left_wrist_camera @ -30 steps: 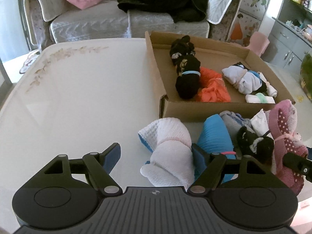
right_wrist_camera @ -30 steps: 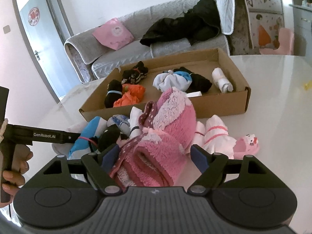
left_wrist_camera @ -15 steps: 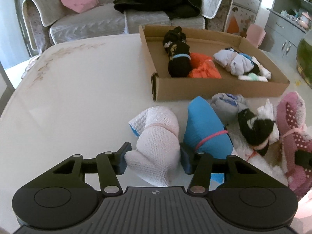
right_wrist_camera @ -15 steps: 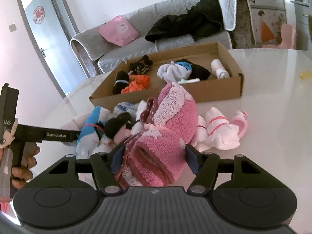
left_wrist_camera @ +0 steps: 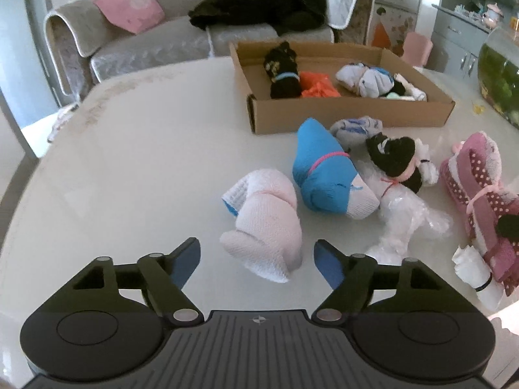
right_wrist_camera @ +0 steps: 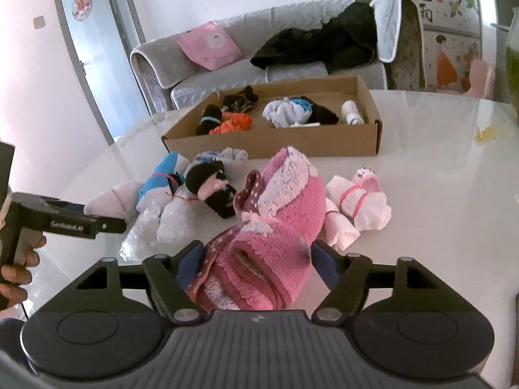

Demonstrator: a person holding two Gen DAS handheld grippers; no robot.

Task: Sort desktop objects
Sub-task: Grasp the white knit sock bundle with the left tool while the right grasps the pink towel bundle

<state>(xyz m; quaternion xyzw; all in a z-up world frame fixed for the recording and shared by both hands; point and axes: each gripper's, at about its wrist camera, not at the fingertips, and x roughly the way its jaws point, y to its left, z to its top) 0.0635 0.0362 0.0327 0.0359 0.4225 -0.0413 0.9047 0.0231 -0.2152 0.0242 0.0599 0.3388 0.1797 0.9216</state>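
White table (left_wrist_camera: pixel 136 162): big bare stretch on its left half, rounded edge visible there; clutter sits right of centre. Cardboard box (left_wrist_camera: pixel 353 116) sits at the far side, socks already inside; its front wall is just behind the loose pile.

Changes vs 0.5 s ago: left gripper (left_wrist_camera: pixel 256 261) was clamped on the white-pink sock roll (left_wrist_camera: pixel 266 223), now its jaws are spread wide and the roll lies between the fingertips, touching neither. Camera also sits higher.

Right gripper (right_wrist_camera: pixel 256 261): moderately open, the fuzzy pink sock bundle (right_wrist_camera: pixel 275 236) fills the gap, both pads against it.

Blue sock roll (left_wrist_camera: pixel 324 175) just beside the white-pink one; black sock (left_wrist_camera: pixel 394 159) beyond it. Small pink-white rolls (right_wrist_camera: pixel 356 204) right of the fuzzy bundle, open table beyond.
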